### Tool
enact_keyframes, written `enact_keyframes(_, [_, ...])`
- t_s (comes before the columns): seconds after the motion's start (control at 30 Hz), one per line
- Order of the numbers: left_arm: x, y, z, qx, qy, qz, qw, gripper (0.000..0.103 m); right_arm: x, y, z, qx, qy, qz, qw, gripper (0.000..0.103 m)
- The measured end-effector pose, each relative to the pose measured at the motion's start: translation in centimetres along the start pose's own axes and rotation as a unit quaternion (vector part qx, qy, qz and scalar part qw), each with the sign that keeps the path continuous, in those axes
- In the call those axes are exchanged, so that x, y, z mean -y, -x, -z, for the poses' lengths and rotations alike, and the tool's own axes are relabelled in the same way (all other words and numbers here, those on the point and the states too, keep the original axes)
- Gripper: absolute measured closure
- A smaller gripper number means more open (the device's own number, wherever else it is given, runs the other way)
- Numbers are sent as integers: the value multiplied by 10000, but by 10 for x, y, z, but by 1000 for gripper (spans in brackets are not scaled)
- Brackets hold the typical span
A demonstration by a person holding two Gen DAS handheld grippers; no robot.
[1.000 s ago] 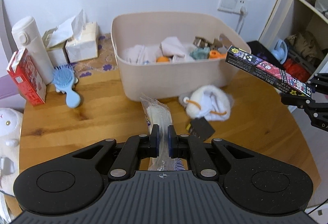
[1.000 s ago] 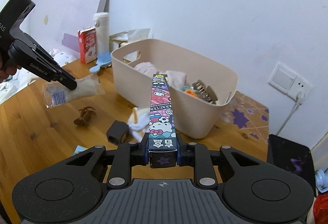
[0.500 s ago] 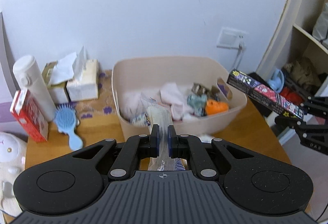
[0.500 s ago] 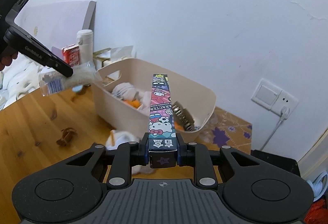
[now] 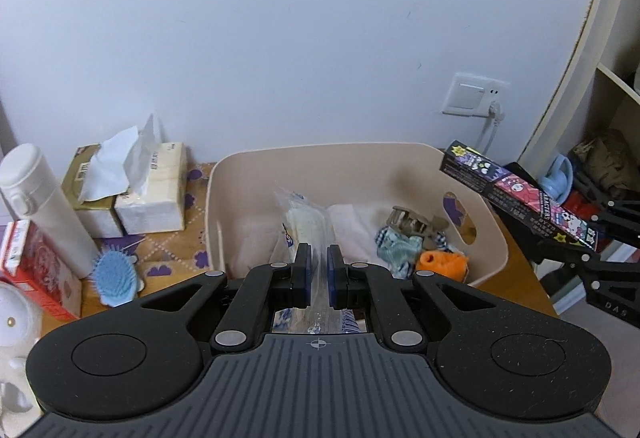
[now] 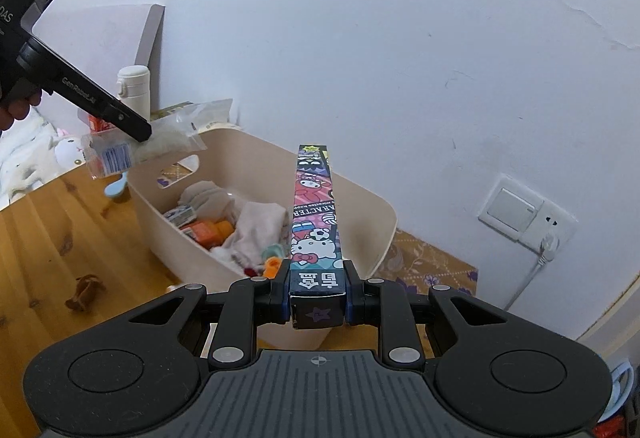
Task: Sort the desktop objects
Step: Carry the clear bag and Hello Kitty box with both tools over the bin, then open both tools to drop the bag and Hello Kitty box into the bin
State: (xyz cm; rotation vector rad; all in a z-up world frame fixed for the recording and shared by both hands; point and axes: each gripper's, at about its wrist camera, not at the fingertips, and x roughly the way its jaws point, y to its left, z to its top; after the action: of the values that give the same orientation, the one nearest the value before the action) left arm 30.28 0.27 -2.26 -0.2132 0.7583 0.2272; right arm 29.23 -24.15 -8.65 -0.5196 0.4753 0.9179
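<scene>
Nearest, left tool (image 5: 319,274): jaws pinched on a clear crinkly bag (image 5: 306,226) of pale, soft contents, which juts toward 12 o'clock over the bin (image 5: 248,173).

Right tool (image 6: 319,294): jaws clamped on the near end of a long, stiff cardboard box (image 6: 314,213), glossy with cartoon print, square in section; it reaches toward 12 o'clock above the bin's near rim.

Bin: smooth beige plastic, rounded corners, cut-out handles. Inside: white cloth (image 5: 352,222), a brown hair clip (image 5: 412,220), a teal patterned piece (image 5: 396,244), an orange item (image 5: 442,264).

Tabletop (image 6: 48,230): warm varnished wood. A second brown clip (image 6: 84,292) lies at 9 o'clock in the right view, unsorted.

Beyond, at 10 o'clock in the left view: blue brush (image 5: 116,280), red carton (image 5: 28,270), white flask (image 5: 44,205), tissue packs (image 5: 132,193).

Handling note, judged: both items look ready to drop. Lower the bag until well inside the walls before letting go, as thin film may snag the rim. Tip the box lengthwise along the bin's long axis; across, it may bridge the rim.
</scene>
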Motion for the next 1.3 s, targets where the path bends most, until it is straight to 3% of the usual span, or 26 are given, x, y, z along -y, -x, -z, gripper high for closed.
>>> enact_keyframes(0.5, [0,-73,0,-380,161,-311,9987,96,7,-69,-3,-318,-177,-36,9993,81])
enact_keyframes(0.83, [5,-84,7,-447,51,-495,9978,96,1,-95,3,-617,-248,-123,9977,81])
enact_keyframes(0.87, [5,-84,7,-455,39,-492,9977,95,1,-96,3,-643,-268,-134,9975,80])
enact_keyframes(0.9, [5,-83,8,-458,36,-475,9978,95,1,-96,4,-653,-292,-125,9974,71])
enact_keyframes(0.97, [5,-82,9,-461,38,-481,9978,89,1,-94,4,-664,-343,-131,9971,66])
enact_keyframes(1.03, [6,-78,11,-434,30,-524,9977,67,0,-91,4,-661,-344,-101,9972,62])
enact_keyframes(1.1, [6,-73,13,-371,30,-619,9974,58,-1,-89,4,-662,-343,-70,9972,56])
enact_keyframes(1.3, [4,-57,17,-289,61,-678,9973,49,-5,-73,3,-568,-477,76,9972,40])
